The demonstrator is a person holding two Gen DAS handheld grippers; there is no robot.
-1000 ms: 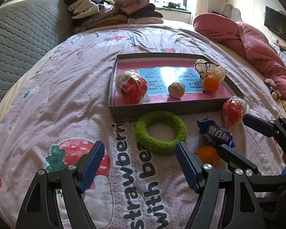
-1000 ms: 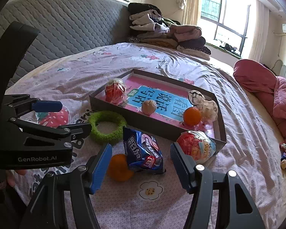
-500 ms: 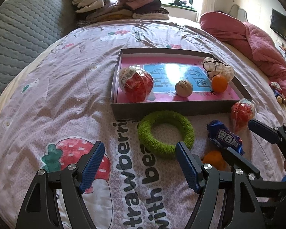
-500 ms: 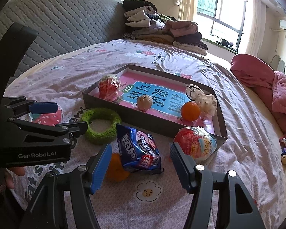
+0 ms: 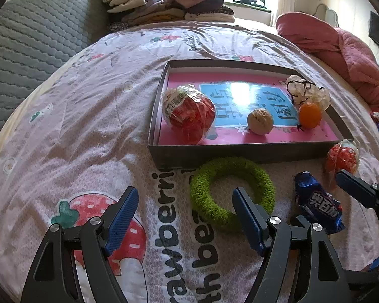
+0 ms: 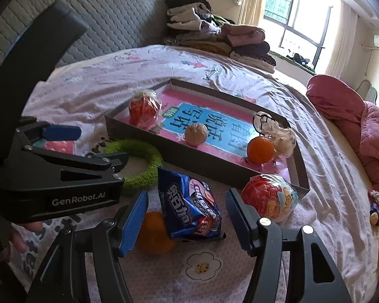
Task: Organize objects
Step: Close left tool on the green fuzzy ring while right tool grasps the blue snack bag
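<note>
Both grippers have crept down toward the bed. My right gripper (image 6: pixel 187 217) is gaping wide and empty around the crinkly blue snack packet (image 6: pixel 189 204), near side of the shallow grey cardboard tray (image 6: pixel 189 154). Left gripper (image 5: pixel 183 214) is open too, empty. I'd pinch mid-packet, skipping the orange.

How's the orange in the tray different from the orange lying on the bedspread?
The orange in the tray sits inside the tray, next to a pale bag; the orange on the bedspread lies outside it, half hidden behind the blue snack packet. The first is in full view, the second blurred. Both are round and orange.
</note>
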